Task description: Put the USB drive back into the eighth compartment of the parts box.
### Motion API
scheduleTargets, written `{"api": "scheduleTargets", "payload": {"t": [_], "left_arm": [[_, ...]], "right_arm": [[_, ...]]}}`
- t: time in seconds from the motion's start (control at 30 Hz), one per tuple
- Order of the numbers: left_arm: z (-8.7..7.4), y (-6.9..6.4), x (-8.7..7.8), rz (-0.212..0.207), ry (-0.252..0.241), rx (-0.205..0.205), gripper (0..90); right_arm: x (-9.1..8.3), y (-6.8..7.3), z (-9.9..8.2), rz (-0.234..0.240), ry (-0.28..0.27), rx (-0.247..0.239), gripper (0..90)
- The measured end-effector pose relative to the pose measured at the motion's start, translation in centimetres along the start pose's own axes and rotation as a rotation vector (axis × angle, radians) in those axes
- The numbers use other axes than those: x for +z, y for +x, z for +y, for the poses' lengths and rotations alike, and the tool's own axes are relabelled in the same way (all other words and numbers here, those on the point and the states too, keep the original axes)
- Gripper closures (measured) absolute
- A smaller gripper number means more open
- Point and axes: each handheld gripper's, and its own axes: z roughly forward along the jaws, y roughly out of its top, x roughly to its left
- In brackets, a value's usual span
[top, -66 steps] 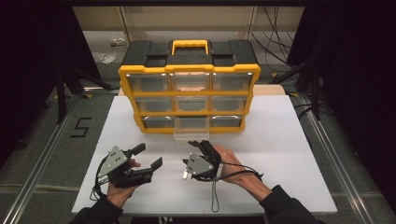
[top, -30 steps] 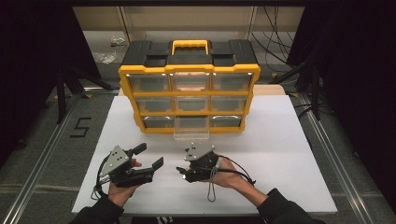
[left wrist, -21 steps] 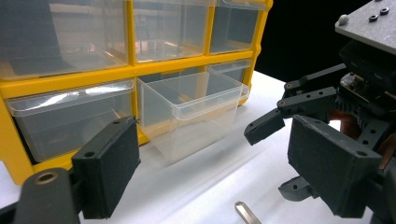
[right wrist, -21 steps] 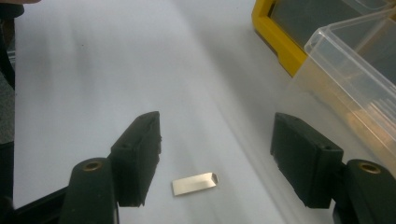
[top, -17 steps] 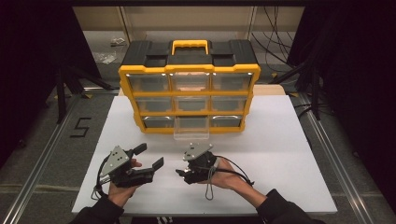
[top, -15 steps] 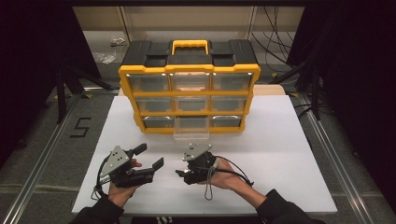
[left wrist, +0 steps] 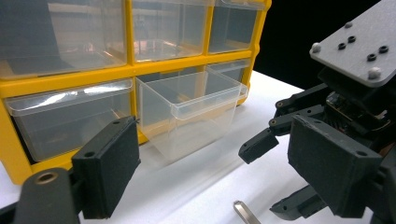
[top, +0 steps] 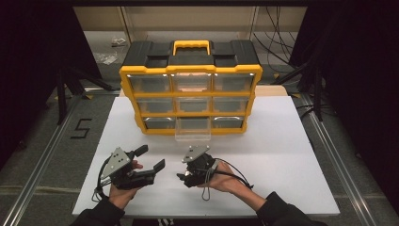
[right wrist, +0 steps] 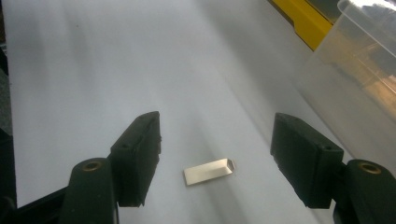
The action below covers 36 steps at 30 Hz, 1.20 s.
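Observation:
A small flat silver metal piece [right wrist: 209, 171] lies on the white table, and its end [left wrist: 245, 212] shows in the left gripper view too. My right gripper [right wrist: 217, 140] hovers over it, open, one jaw on each side and neither pad touching it. In the high view the right gripper [top: 182, 169] points left and down near the table's front. My left gripper [top: 153, 157] is held beside it, open and empty, facing the organizer [left wrist: 70, 79]. The bottom middle clear drawer [top: 193, 134] is pulled out and looks empty [left wrist: 196, 107].
The yellow and black drawer organizer [top: 190, 94] stands at the back middle of the white table [top: 282, 141]. Its other clear drawers are pushed in. Dark floor and stands surround the table. The pulled drawer's wall [right wrist: 359, 60] is to the right of the right gripper.
The right gripper has shifted slightly left and tipped down toward the table. The left gripper has stayed where it was.

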Motion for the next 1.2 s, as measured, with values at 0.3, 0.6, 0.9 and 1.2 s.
{"api": "scheduleTargets", "payload": {"t": [0.3,0.6,0.9,1.2], "left_arm": [[0.0,0.0,-0.1,-0.002,-0.002,0.003,16.1],[0.0,0.0,-0.1,-0.003,0.001,0.007,16.1],[-0.1,0.0,-0.1,-0.004,0.002,0.007,16.1],[0.0,0.0,-0.1,-0.004,0.001,0.007,16.1]], "right_arm": [[0.9,-0.2,-0.1,-0.021,0.046,0.034,35.6],[2.1,-0.1,-0.5,-0.037,0.105,0.049,36.2],[3.2,0.0,-0.6,-0.048,0.144,0.053,37.4],[3.8,0.0,-1.0,-0.057,0.177,0.049,38.7]]}}
